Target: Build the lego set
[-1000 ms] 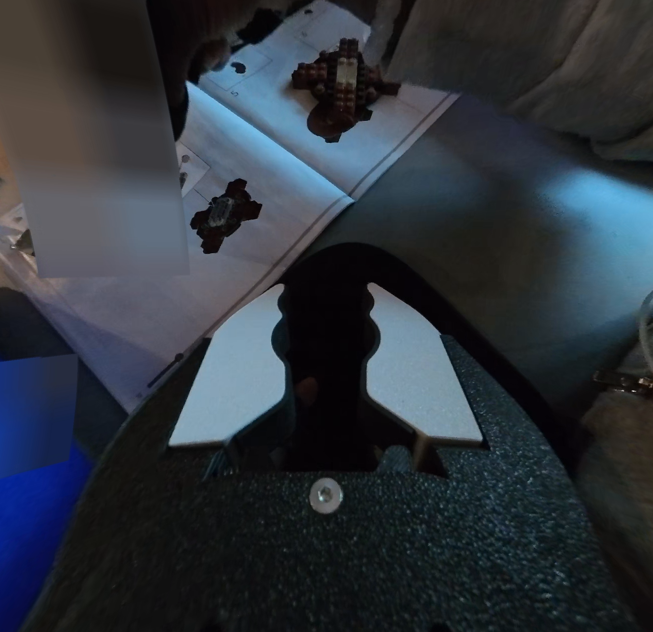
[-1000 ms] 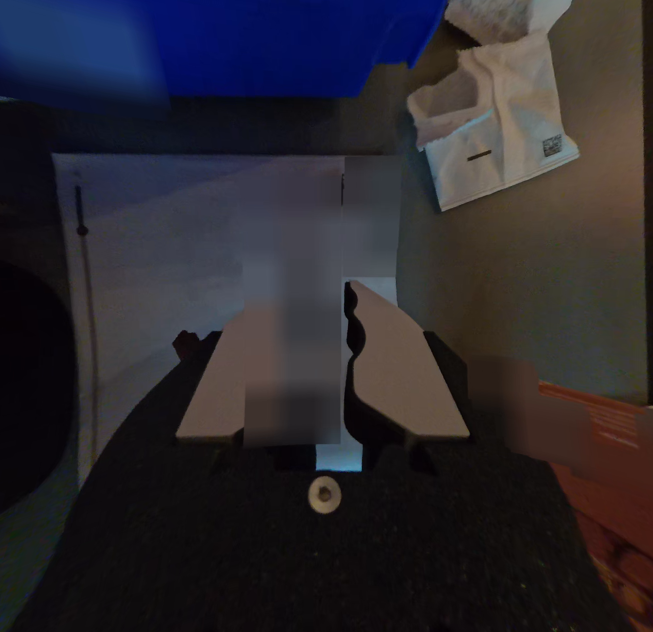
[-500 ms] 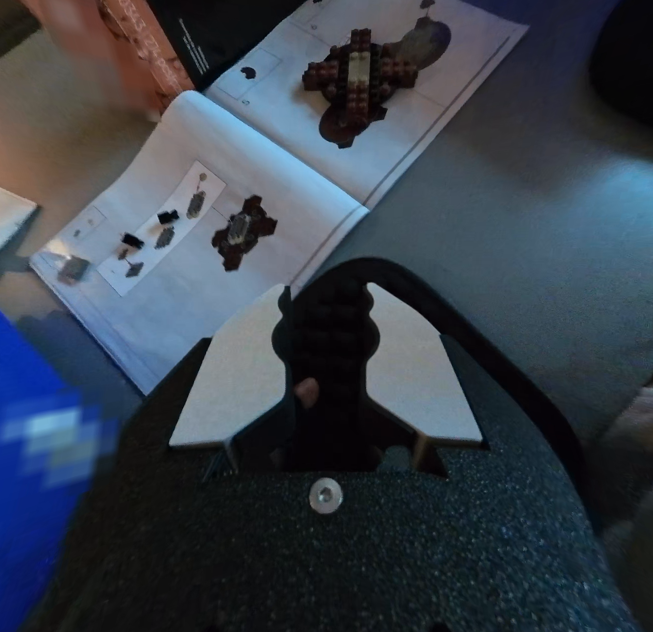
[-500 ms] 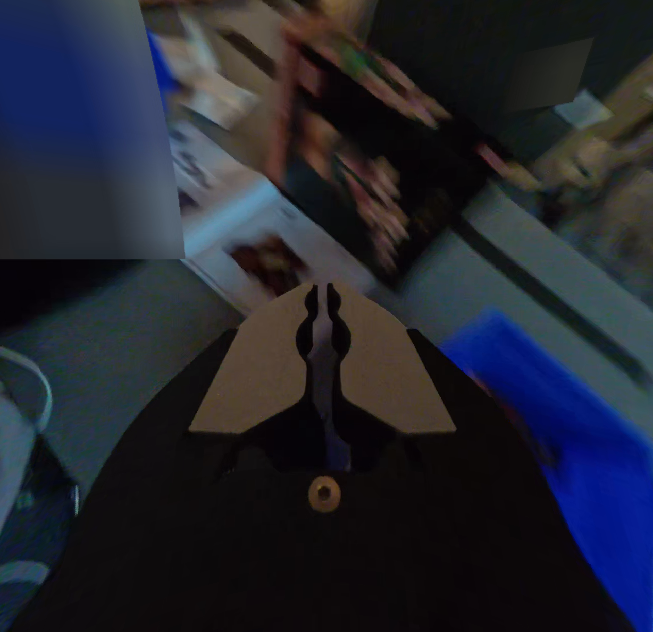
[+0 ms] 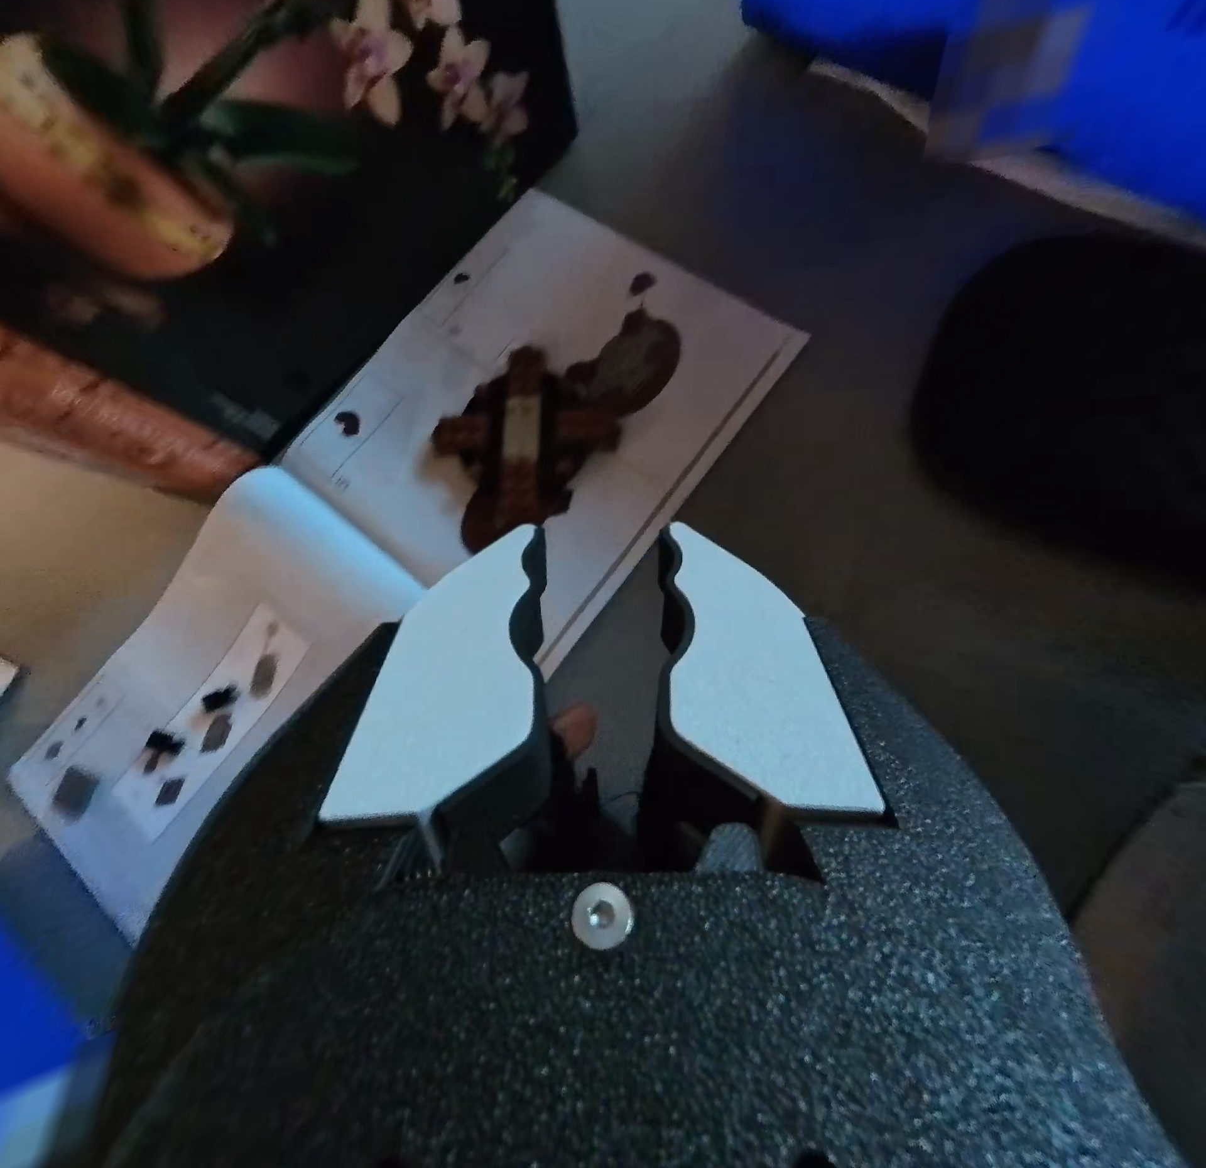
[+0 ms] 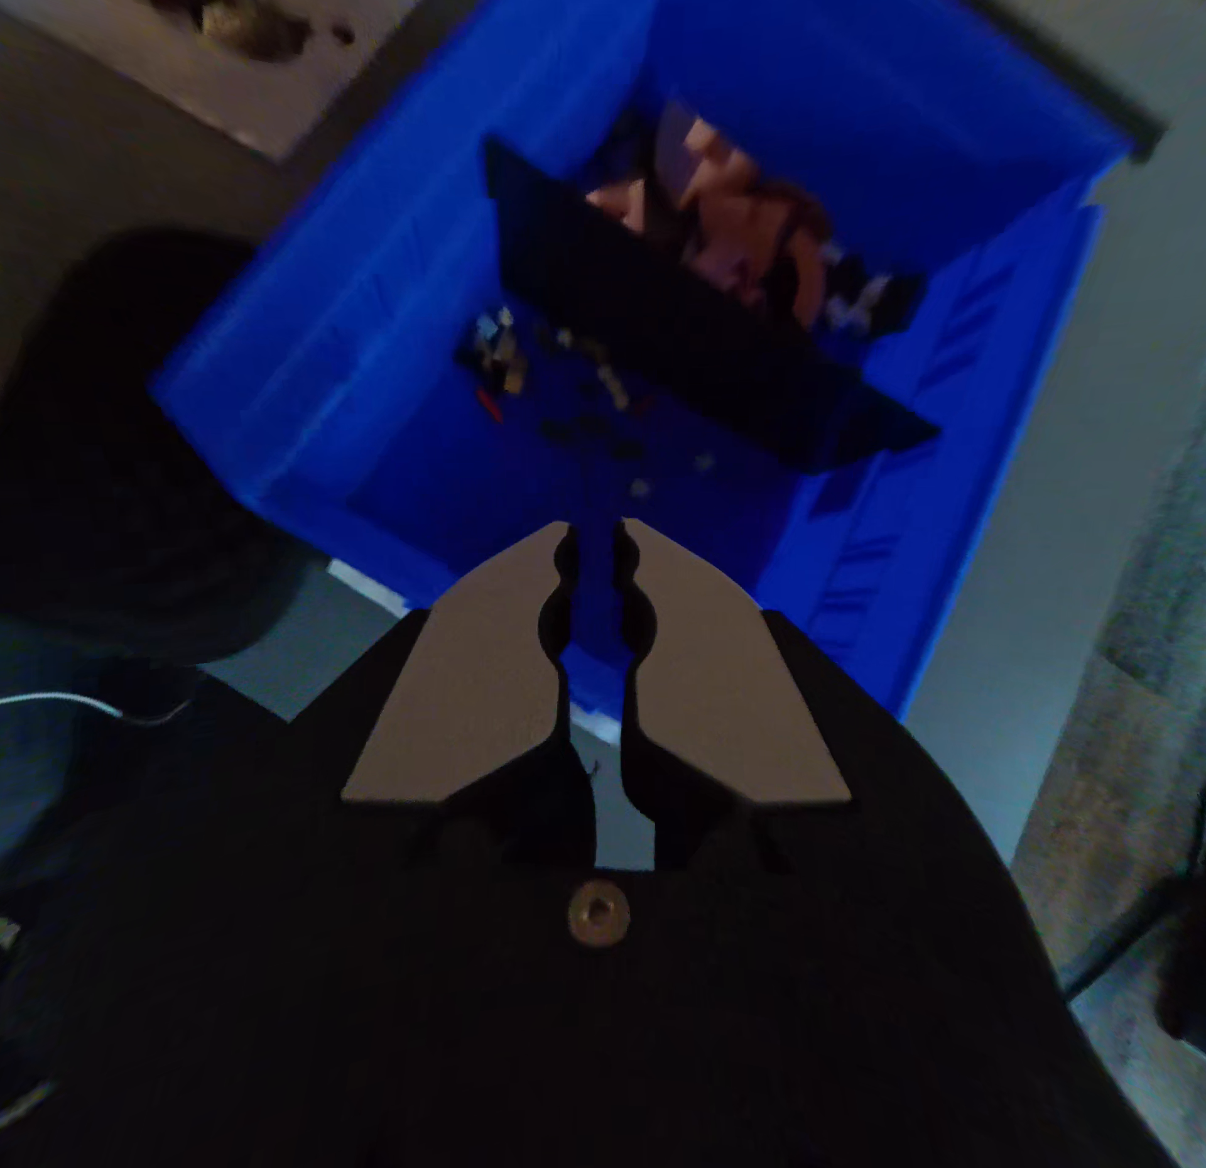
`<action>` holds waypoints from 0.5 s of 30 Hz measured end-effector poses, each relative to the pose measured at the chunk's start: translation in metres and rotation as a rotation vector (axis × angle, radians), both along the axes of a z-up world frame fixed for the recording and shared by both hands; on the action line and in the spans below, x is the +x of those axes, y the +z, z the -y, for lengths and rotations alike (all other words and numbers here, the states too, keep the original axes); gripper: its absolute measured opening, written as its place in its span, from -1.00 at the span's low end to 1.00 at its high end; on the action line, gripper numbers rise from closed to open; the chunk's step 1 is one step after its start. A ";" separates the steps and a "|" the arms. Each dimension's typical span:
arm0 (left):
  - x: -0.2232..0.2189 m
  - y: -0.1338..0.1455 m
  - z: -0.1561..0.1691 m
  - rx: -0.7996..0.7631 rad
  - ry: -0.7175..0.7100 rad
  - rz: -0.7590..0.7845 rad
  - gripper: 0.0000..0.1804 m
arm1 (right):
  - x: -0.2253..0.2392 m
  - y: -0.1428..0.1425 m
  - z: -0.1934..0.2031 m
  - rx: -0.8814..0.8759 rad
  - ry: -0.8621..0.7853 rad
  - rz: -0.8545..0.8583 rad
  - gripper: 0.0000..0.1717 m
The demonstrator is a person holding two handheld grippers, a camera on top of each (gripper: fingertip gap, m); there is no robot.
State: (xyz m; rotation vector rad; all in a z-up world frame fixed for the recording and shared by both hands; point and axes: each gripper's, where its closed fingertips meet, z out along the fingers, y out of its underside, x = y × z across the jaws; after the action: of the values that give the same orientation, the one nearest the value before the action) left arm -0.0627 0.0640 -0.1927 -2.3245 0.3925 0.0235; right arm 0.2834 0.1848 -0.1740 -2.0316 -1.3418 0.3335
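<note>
My left gripper (image 5: 602, 536) is open with nothing between its fingers. It hangs over the near edge of an open white instruction booklet (image 5: 705, 418). A small brown brick build with a pale strip (image 5: 522, 431) lies on that booklet just beyond the fingertips. My right gripper (image 6: 595, 529) stands slightly open and holds nothing; blue plastic shows through the narrow gap. It points down into a blue bin (image 6: 365, 301). Several small loose pieces (image 6: 496, 353) and a dark box flap (image 6: 652, 340) lie in the bin.
A box printed with flowers (image 5: 261, 125) lies at the back left, and the blue bin (image 5: 848, 14) shows at the top right. A black rounded object (image 5: 1077, 418) sits right of the booklet and also shows left of the bin (image 6: 130, 451). Grey fabric (image 6: 1142, 614) lies to the right. One gripper's finger ends stand about 35 cm off the other's.
The right gripper swung from the booklet to above the blue bin; its fingers closed almost fully, then parted a little. The left view shifted, and the dark shape between its fingers is gone.
</note>
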 end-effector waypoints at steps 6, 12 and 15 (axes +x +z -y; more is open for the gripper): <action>0.006 -0.005 -0.015 -0.062 0.018 -0.045 -0.64 | -0.042 -0.018 -0.013 -0.121 0.149 -0.043 -0.80; -0.009 -0.014 -0.017 -0.115 0.057 -0.067 -0.64 | -0.080 -0.044 -0.010 -0.225 0.257 -0.012 -0.80; -0.015 -0.018 -0.018 -0.131 0.066 -0.076 -0.64 | -0.087 -0.058 -0.010 -0.247 0.272 0.030 -0.86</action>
State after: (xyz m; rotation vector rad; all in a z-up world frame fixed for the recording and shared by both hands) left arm -0.0773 0.0824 -0.2103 -2.4713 0.3652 0.1218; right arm 0.1967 0.1943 -0.2320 -2.0560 -1.6701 0.6192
